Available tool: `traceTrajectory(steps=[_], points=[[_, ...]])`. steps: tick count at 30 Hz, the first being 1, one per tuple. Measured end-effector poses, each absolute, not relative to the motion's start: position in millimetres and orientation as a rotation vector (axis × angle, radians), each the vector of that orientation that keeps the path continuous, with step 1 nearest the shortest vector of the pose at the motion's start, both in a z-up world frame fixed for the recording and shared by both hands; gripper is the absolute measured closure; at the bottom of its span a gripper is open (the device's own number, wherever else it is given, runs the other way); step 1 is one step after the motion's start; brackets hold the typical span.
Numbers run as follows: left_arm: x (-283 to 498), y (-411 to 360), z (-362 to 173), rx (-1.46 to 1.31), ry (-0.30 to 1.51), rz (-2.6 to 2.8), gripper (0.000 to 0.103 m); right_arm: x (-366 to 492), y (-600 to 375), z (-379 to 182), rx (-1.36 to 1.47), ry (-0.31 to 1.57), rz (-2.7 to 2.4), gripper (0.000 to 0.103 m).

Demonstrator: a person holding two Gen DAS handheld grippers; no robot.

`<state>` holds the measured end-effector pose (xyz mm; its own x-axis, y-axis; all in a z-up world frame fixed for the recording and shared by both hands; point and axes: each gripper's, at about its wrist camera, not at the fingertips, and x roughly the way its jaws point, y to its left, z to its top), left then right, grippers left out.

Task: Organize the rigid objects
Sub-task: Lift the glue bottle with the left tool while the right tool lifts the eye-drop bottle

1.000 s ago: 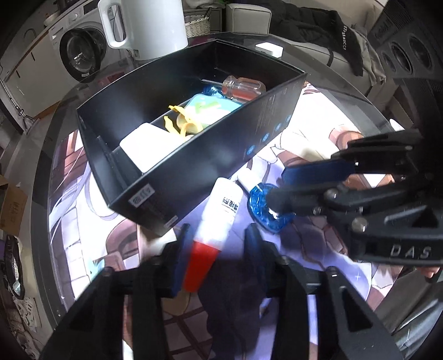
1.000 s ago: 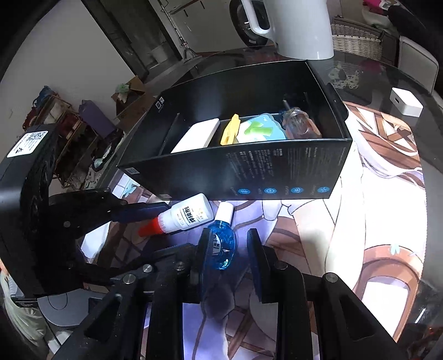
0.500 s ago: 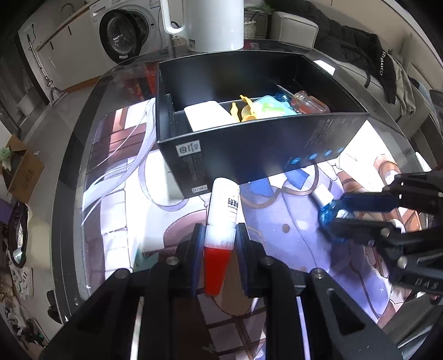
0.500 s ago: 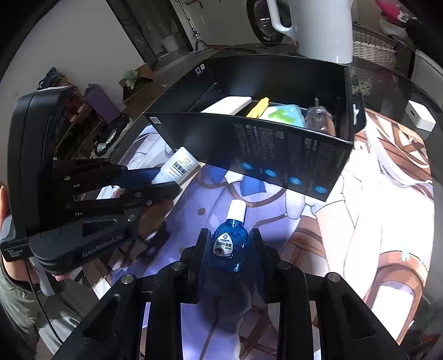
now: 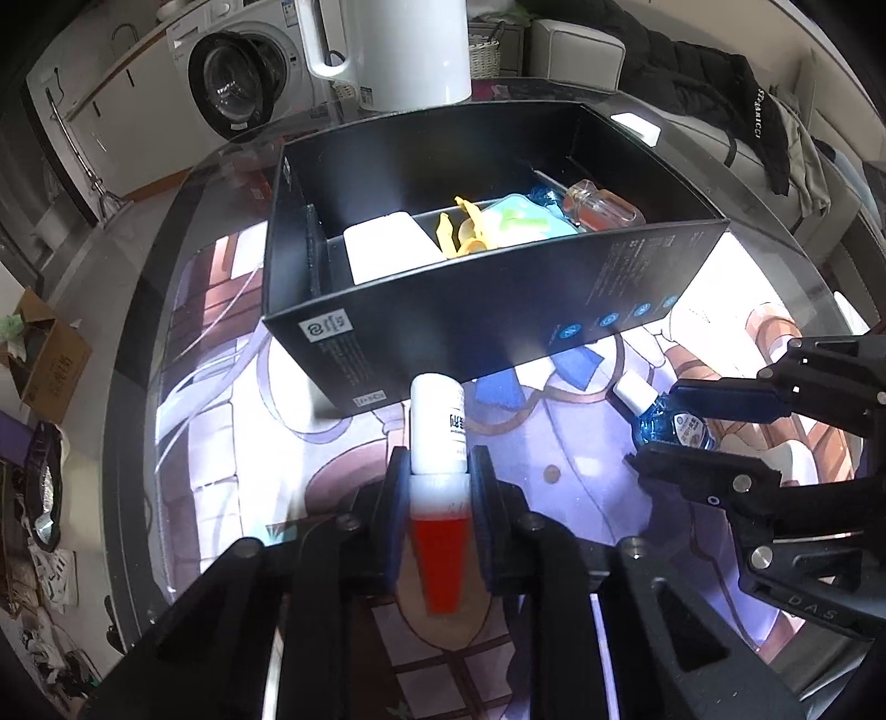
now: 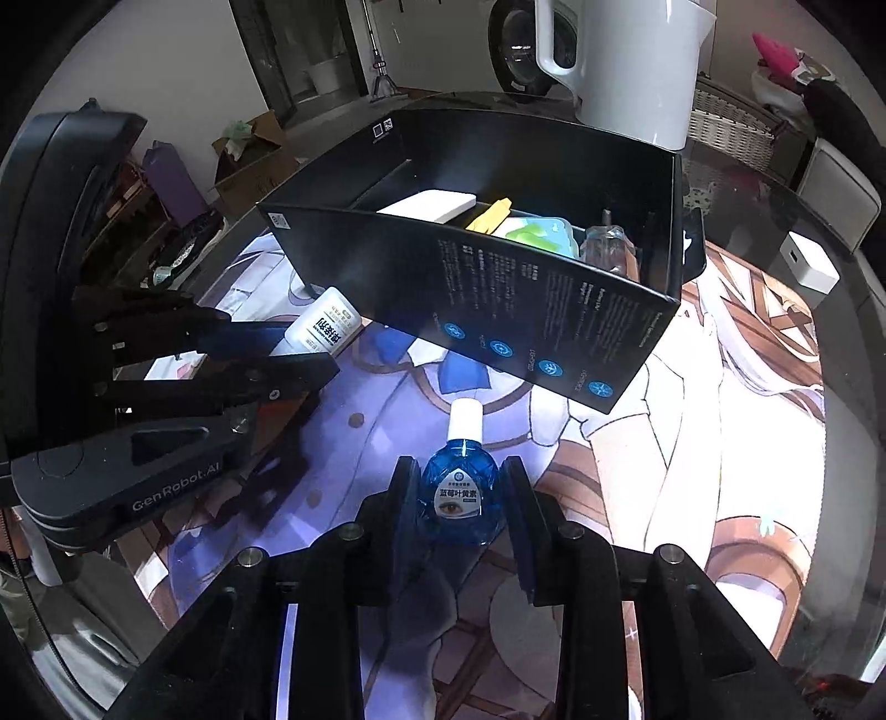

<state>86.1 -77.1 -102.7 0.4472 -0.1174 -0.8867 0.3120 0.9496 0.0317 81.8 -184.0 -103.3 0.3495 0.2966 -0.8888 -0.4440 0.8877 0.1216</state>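
Note:
My left gripper [image 5: 437, 471] is shut on a white bottle with a red cap [image 5: 438, 443], held above the printed mat just in front of the black box [image 5: 498, 310]. The bottle also shows in the right wrist view [image 6: 324, 327]. My right gripper [image 6: 459, 471] is shut on a small blue eye-drop bottle with a white cap [image 6: 459, 482], raised to the right of the left gripper; it shows in the left wrist view too [image 5: 673, 426]. The box [image 6: 554, 321] holds a white block [image 5: 387, 252], a yellow clip [image 5: 459, 230], a teal case [image 5: 520, 219] and a clear bottle [image 5: 603, 202].
A white kettle [image 5: 387, 50] stands behind the box. A small white cube [image 6: 808, 263] lies on the glass table at the right. A washing machine [image 5: 232, 83] and a cardboard box [image 5: 50, 360] are off the table's far and left sides.
Both grippers closed on their bottles, lifted them off the mat and drew back and apart. The box has not moved.

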Motion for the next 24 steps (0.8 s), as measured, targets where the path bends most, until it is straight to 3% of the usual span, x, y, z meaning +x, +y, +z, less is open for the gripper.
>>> traceTrajectory(steps=[11, 24], points=[[69, -66, -63, 0.122, 0.944, -0.287, 0.085, 61, -194, -70, -0.077, 0.955, 0.505, 0.074], [43, -48, -5, 0.091, 0.566, -0.203, 0.084, 25, -214, -6, 0.008, 0.6, 0.482, 0.074]])
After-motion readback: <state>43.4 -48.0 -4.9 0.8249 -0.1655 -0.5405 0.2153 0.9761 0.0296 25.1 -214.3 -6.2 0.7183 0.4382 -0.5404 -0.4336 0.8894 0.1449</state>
